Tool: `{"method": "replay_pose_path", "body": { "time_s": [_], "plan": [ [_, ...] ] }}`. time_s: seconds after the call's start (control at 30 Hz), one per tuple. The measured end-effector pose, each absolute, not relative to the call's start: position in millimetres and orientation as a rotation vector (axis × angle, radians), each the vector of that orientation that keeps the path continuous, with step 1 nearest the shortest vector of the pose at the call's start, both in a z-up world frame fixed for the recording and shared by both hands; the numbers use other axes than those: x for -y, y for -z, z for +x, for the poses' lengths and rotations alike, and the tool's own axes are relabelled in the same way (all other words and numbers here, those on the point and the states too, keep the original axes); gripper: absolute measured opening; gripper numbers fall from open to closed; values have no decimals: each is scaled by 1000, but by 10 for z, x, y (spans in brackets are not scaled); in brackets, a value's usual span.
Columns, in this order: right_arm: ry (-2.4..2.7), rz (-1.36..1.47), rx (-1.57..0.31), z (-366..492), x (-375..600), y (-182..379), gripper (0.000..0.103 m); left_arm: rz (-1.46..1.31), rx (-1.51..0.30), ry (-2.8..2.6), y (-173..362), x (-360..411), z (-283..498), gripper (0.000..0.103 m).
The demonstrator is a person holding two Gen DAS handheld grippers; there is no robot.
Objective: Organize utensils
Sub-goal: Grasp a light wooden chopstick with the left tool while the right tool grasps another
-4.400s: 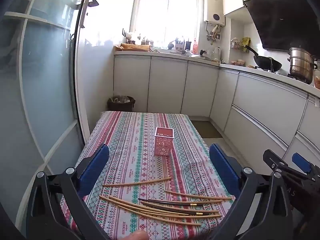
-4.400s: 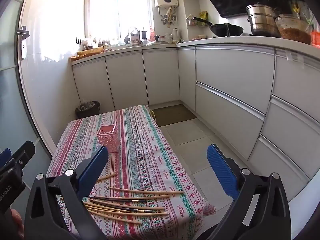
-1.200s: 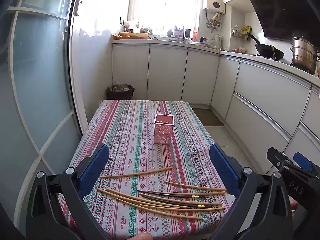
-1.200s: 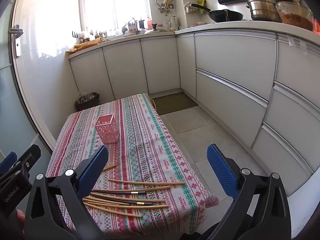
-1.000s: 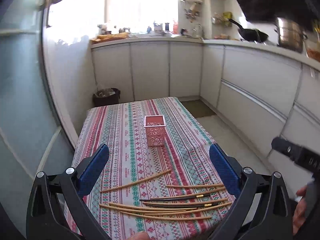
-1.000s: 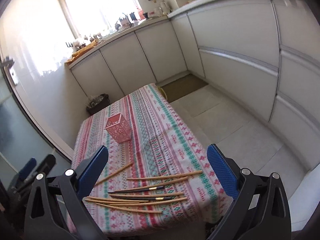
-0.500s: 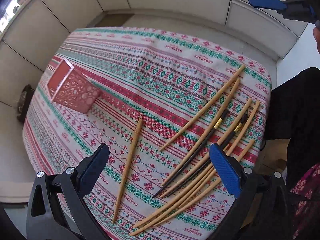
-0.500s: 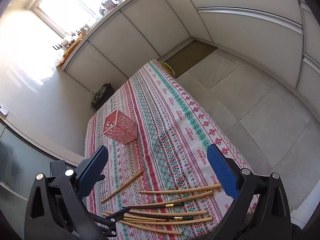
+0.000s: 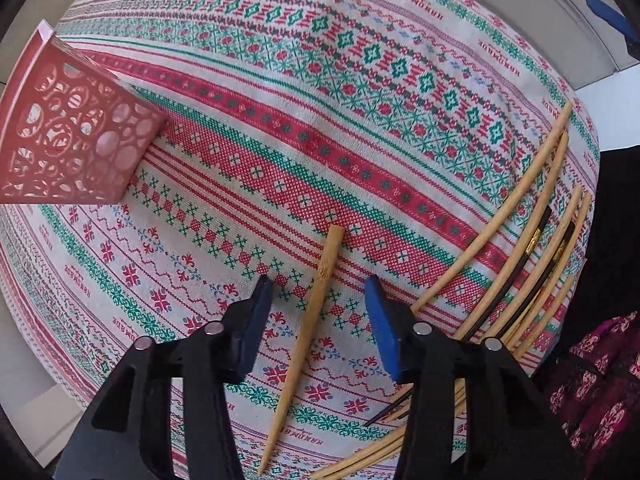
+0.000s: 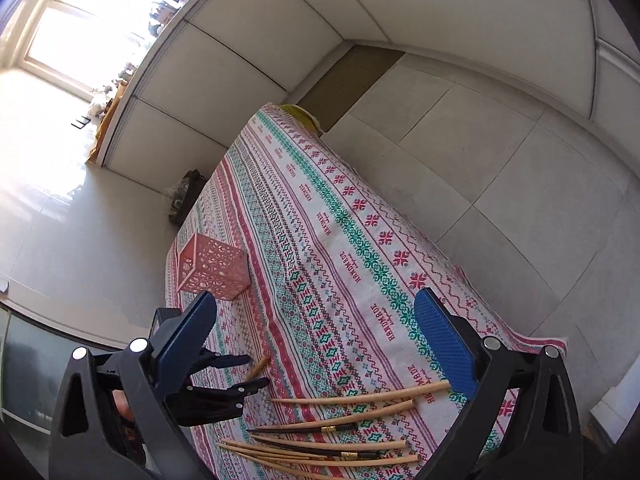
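The tabletop (image 9: 360,60), under its striped red and green cloth, carries everything the job concerns, and nothing looks sorted yet. The pink holder (image 9: 68,136) stands toward the far-left part of the tabletop; from both views no chopstick can be seen inside it, though its opening faces away from the left wrist camera and only its perforated walls show, so the inside is not fully checked.

The chopstick bundle (image 10: 332,436) lies well apart from the holder at the near edge of the tabletop: several pale wooden sticks and at least two dark ones with gold bands, roughly parallel. Their exact count is hard to make out, since the lower ends are cut off by the frame and by the tongs' bodies.

One lone chopstick (image 9: 316,304) lies between the bundle and the holder. The left tongs (image 9: 320,300) are spread, one blue pad on each side of this stick, apparently not yet touching it; whether they rest on the cloth cannot be told. My guess is that the first pick is just beginning, with every stick left to move.

The right tongs (image 10: 316,340) hover wide open above the tabletop, on the bundle's side of the holder, pinching nothing.
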State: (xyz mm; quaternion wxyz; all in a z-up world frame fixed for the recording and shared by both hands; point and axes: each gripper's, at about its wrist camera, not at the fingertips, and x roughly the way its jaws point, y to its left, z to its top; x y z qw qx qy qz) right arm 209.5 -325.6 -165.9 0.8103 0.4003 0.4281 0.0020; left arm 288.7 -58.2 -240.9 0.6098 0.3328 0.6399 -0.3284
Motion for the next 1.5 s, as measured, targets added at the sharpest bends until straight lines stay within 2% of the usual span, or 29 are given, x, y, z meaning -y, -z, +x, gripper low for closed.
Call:
{"method": "replay_pose_path", "body": {
  "time_s": [0.2,0.47,0.63,0.83,0.97,1.07,1.27,1.3,1.33,1.5],
  "plan": [
    [-56,1047,-1000,2040,3350,1951,96,713,-1476,745,2407,553,3027,10],
    [-21,1313,-1146,1833,3318,2387,96,627,-1314,716,2210,275,2889,7],
    [46,1356,-1181,1741,3273,2545,95,604,-1132,713,1673,102,2776,6],
    [154,1414,-1257,1755,3272,2735,89,530,-907,719,1022,64,2491,6],
    [231,1464,-1324,1882,3367,2871,77,487,-795,722,772,139,2291,6],
    [279,1369,-1447,2074,3398,2838,63,464,-730,738,669,169,2157,6],
    [346,1085,-1599,2464,3207,2702,51,431,-681,745,599,105,2078,6],
    [338,1054,-1607,2542,3168,2693,43,422,-679,743,586,79,2076,6],
    [292,1032,-1623,2641,3108,2717,15,414,-676,737,577,54,2082,6],
    [283,878,-1653,3035,2872,2744,15,391,-655,704,515,-17,2094,6]
  ]
}}
